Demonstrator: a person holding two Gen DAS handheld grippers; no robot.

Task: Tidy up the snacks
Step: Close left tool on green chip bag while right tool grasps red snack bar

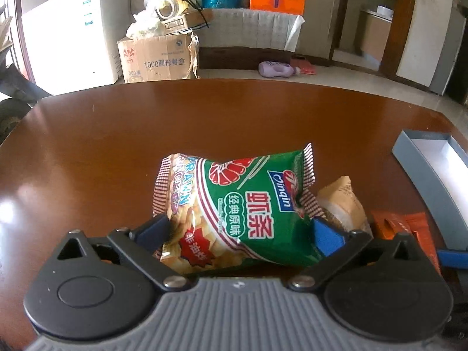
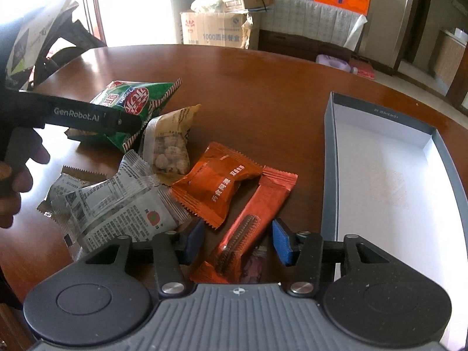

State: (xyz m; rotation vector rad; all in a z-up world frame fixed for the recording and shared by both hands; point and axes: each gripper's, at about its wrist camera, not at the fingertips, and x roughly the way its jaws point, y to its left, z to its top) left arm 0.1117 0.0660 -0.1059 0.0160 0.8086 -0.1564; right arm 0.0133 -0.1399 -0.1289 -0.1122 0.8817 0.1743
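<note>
The left gripper (image 1: 238, 231) has its blue fingers (image 1: 326, 235) pressed against both sides of the green bag (image 1: 248, 204), a prawn-cracker pack that sits crumpled between them; whether the bag is lifted off the table (image 1: 117, 134) or resting on it cannot be told. Just right of it lies a tan bag (image 2: 172, 143) of pale round snacks. The right gripper (image 2: 238, 241) stands parted, holding nothing, its fingers (image 2: 282, 241) either side of the long orange bar (image 2: 248, 219), which lies flat on the wood and runs toward the camera. Touching that bar on its left is an orange pouch (image 2: 216, 181), and further left two clear wrappers (image 2: 117, 207) with printed text overlap each other. To the right of the pile, apart from it, sits the grey box (image 2: 329, 161) with a white inside and nothing in it. Beyond the table stand a cardboard carton (image 1: 155, 58) and a purple bottle (image 1: 276, 68) on the floor.
</note>
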